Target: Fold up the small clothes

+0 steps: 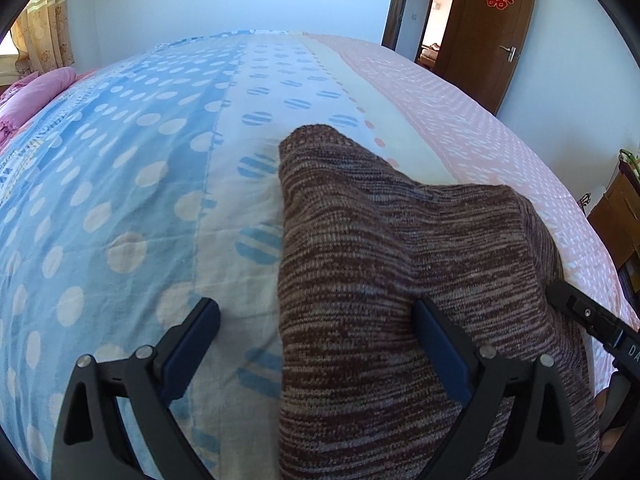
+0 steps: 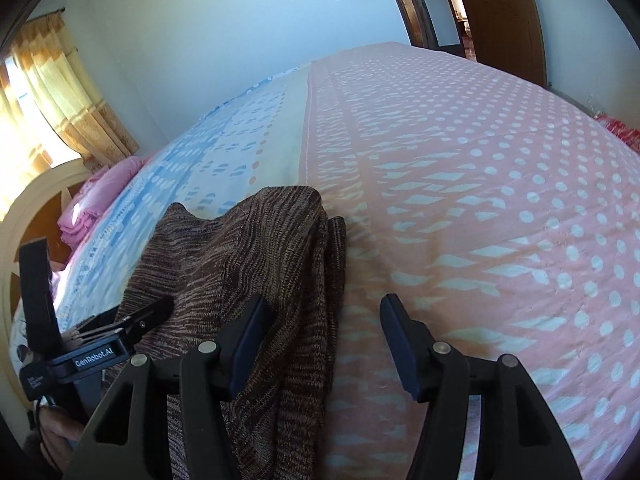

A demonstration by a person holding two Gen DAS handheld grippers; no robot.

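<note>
A brown knitted garment (image 1: 380, 264) lies bunched and partly folded on the bed; it also shows in the right wrist view (image 2: 248, 252). My left gripper (image 1: 316, 320) is open, its jaws wide apart over the garment's left edge, the right finger resting against the knit. My right gripper (image 2: 324, 320) is open over the garment's right edge, the left finger touching the fabric, the right finger above the pink sheet. The right gripper's body shows in the left wrist view (image 1: 592, 316), and the left gripper shows in the right wrist view (image 2: 112, 340).
The bed sheet is blue with dots on the left (image 1: 100, 184) and pink patterned on the right (image 2: 500, 200). Pink pillows (image 2: 100, 200) lie by the headboard. A wooden door (image 1: 488, 28) and a curtain (image 2: 48, 92) stand beyond the bed.
</note>
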